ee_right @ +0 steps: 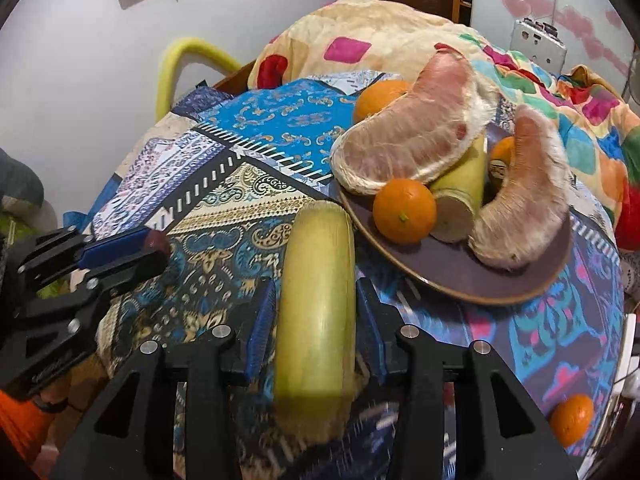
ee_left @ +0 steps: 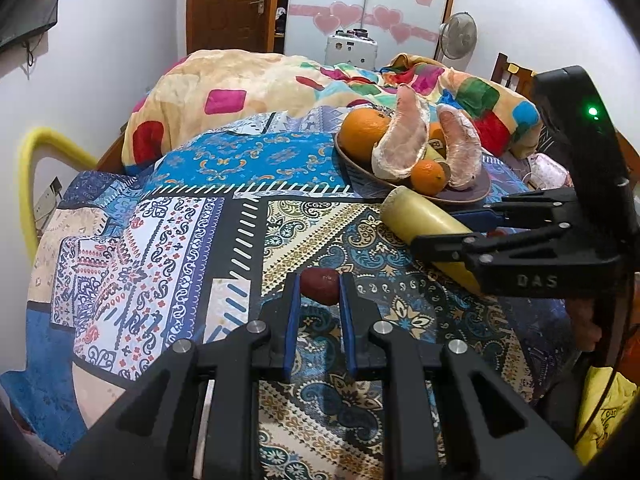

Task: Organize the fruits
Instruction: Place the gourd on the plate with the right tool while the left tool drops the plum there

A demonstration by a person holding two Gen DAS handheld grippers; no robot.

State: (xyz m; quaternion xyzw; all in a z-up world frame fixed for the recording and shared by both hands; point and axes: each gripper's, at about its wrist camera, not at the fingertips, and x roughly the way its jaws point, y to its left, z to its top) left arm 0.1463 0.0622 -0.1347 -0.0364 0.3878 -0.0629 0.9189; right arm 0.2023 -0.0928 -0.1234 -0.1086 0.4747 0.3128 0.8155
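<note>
A brown plate point(ee_left: 472, 196) point(ee_right: 460, 276) on the patterned cloth holds oranges point(ee_left: 362, 132) point(ee_right: 404, 210), two peeled pomelo segments point(ee_left: 400, 136) point(ee_right: 420, 136) and a cut yellow-green piece point(ee_right: 460, 196). My right gripper point(ee_right: 316, 300) has its jaws around a long yellow-green fruit point(ee_right: 316, 300) point(ee_left: 420, 216), which lies just left of the plate; small gaps show beside the pads. My left gripper point(ee_left: 320, 284) point(ee_right: 156, 248) is open, with a small dark red fruit point(ee_left: 320, 286) between its fingertips on the cloth.
A loose orange point(ee_right: 572, 418) lies at the table's near right edge. A colourful blanket point(ee_left: 248, 92) is piled behind the plate. A yellow chair back point(ee_left: 28, 168) stands at the left, and a fan point(ee_left: 458, 34) and a door point(ee_left: 228, 4) are farther back.
</note>
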